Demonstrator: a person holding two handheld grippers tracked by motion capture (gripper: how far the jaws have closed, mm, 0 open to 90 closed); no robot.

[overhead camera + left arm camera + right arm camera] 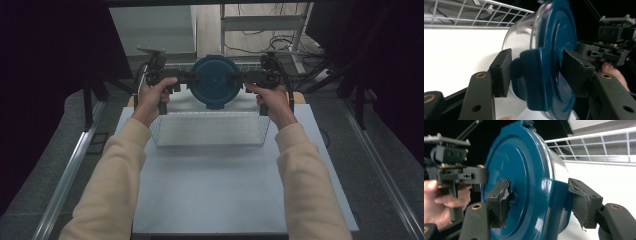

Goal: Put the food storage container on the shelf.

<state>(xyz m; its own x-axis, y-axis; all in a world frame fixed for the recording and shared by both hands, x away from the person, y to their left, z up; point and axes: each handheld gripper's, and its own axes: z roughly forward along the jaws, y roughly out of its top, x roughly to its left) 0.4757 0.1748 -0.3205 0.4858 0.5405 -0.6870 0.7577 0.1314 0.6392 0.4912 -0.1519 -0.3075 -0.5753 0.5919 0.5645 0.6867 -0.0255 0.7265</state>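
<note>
Wire basket beneath held container

Your sleeves are cream, soft and long, ending snug at each wrist. Your left gripper is matte black, built from blocky moulded parts, with a black cable looping off its back and a grey three-cornered plate on top. Your right gripper is the same black make, with its own dark cable curling behind it. Seen from the left gripper view, its fingers are flat rectangular black pads on thick arms, with brass-ringed holes at the joints. In the right gripper view, the fingers wear dark grey padding, frayed and peeling at the edges.
</note>
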